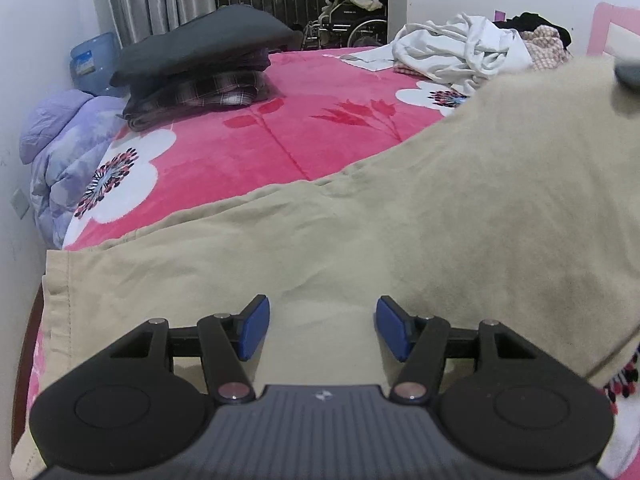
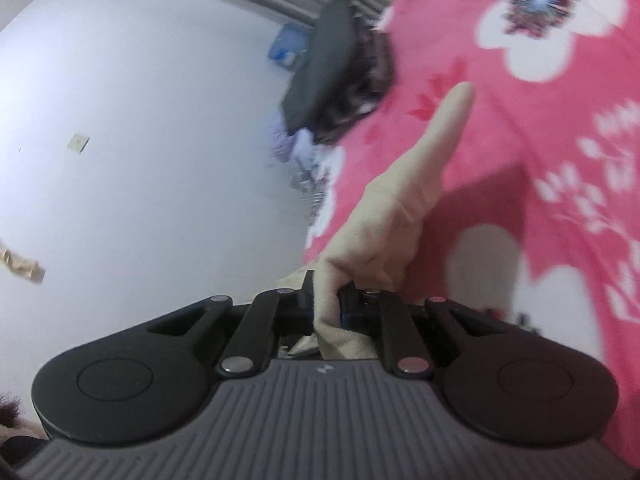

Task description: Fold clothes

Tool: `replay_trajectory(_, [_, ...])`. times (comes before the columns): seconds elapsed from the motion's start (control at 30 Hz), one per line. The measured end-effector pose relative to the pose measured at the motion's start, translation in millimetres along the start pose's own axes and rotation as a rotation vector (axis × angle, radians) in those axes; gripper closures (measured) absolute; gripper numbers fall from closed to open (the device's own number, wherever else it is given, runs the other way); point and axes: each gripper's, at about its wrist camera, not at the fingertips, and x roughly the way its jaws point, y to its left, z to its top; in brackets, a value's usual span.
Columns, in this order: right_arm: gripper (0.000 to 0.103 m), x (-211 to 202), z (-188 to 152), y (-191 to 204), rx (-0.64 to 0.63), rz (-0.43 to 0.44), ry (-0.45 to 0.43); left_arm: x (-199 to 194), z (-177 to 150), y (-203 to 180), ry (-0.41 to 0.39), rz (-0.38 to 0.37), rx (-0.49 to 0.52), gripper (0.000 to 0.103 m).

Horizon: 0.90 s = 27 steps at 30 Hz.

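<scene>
2 close wrist views over one bed (image 1: 248, 140)

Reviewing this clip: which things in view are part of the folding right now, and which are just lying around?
In use:
- beige garment, spread on the bed
- right tool, shut on a bunch of it
- left tool, open above it

Lying about:
- folded dark stack
- white clothes heap
- lilac quilt
- blue water jug
- pink floral blanket

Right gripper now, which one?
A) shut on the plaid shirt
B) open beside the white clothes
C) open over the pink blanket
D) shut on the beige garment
D: the right gripper is pinched shut on a fold of the beige garment, lifted above the pink blanket.
</scene>
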Motion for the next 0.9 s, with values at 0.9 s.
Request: replay_trajectory(0.9, [0.094, -14.6, -11.8, 59.6, -0.126, -0.148, 0.071, -54.0, -14.5, -31.7, -0.128, -0.124, 0.31, 0.045])
